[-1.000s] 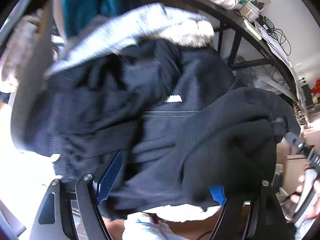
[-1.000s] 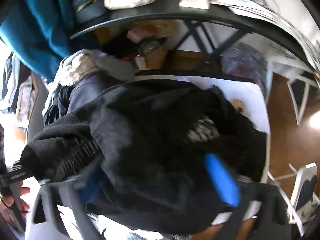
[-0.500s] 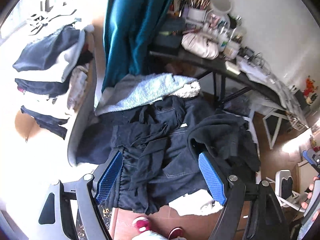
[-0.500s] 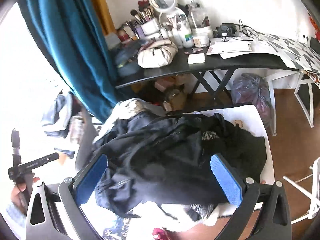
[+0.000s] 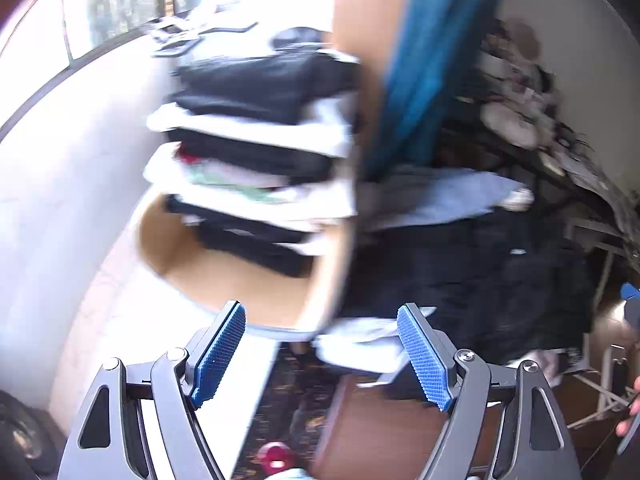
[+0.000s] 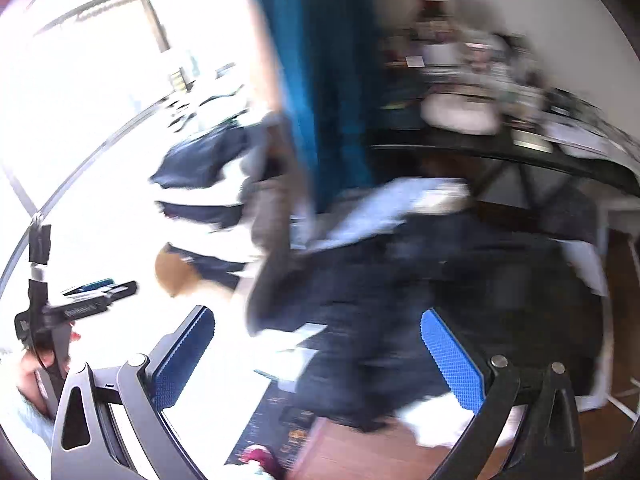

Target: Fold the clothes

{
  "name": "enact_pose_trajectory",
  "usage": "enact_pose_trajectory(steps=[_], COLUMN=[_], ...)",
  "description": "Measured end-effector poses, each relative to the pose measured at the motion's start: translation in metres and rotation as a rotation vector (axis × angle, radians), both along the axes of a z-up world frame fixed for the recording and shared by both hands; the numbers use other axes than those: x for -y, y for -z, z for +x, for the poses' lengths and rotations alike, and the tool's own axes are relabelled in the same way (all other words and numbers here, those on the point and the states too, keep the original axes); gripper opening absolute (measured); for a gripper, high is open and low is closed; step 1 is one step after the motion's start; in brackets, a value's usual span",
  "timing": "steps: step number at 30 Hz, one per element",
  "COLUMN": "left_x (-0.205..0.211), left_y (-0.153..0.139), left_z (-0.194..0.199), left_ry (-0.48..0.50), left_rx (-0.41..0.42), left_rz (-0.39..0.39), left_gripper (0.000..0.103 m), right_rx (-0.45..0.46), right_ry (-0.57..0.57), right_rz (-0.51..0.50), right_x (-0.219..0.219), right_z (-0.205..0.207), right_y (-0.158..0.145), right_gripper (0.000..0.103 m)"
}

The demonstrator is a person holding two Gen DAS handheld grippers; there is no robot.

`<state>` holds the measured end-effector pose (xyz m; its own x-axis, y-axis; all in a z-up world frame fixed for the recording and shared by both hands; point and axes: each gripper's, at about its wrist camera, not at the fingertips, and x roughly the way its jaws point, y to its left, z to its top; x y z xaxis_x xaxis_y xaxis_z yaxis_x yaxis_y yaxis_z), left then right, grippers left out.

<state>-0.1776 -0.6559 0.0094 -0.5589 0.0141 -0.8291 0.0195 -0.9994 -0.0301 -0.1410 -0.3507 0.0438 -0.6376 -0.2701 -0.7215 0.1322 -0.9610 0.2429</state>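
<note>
A heap of dark clothes (image 5: 480, 272) lies unfolded on a white table (image 6: 588, 264), with a light grey fleece garment (image 5: 452, 200) on its far side. A stack of folded dark and white clothes (image 5: 260, 152) rests on a brown chair seat (image 5: 240, 284) to the left. My left gripper (image 5: 320, 356) hangs open and empty, above the floor in front of the chair. My right gripper (image 6: 320, 360) is open and empty too, held back from the dark heap (image 6: 420, 300). Both views are motion-blurred.
A teal curtain (image 5: 412, 80) hangs behind the chair. A black desk (image 6: 520, 152) crowded with cosmetics and a white bag (image 6: 460, 116) stands at the back right. A patterned rug (image 5: 296, 400) and wooden floor lie below. A hand holds the left gripper's handle (image 6: 60, 312).
Both grippers let go of the dark garments, pulled back from the heap and swung left. The chair with the folded stack now fills the left wrist view.
</note>
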Motion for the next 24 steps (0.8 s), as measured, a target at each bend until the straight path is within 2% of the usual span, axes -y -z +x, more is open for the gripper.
enact_pose_trajectory(steps=[4, 5, 8, 11, 13, 18, 24], left_x=[0.086, 0.098, 0.126, 0.136, 0.135, 0.138, 0.161], left_y=[-0.033, -0.039, -0.049, -0.051, -0.050, -0.063, -0.059], left_z=[0.006, 0.007, 0.010, 0.015, 0.017, 0.026, 0.025], left_ry=[-0.014, -0.007, 0.008, 0.025, 0.030, -0.025, -0.081], left_rx=[-0.062, -0.077, -0.083, -0.071, -0.071, -0.107, -0.090], left_rz=[-0.138, -0.163, -0.171, -0.074, -0.042, -0.085, -0.092], left_gripper=[0.078, 0.078, 0.078, 0.078, 0.078, 0.078, 0.078], right_rx=[0.056, 0.051, 0.007, -0.020, -0.028, -0.047, -0.049], right_ry=[-0.079, -0.092, -0.104, -0.086, -0.070, -0.073, -0.067], right_rz=[-0.017, -0.018, -0.005, 0.013, 0.014, -0.021, -0.052], right_x=[0.135, 0.159, 0.207, 0.225, 0.232, 0.244, 0.249], right_z=[-0.012, -0.013, -0.012, -0.011, -0.012, -0.019, -0.008], right_y=[0.003, 0.000, -0.016, -0.026, -0.030, -0.033, -0.027], right_gripper=[0.103, 0.103, 0.103, 0.103, 0.103, 0.103, 0.103])
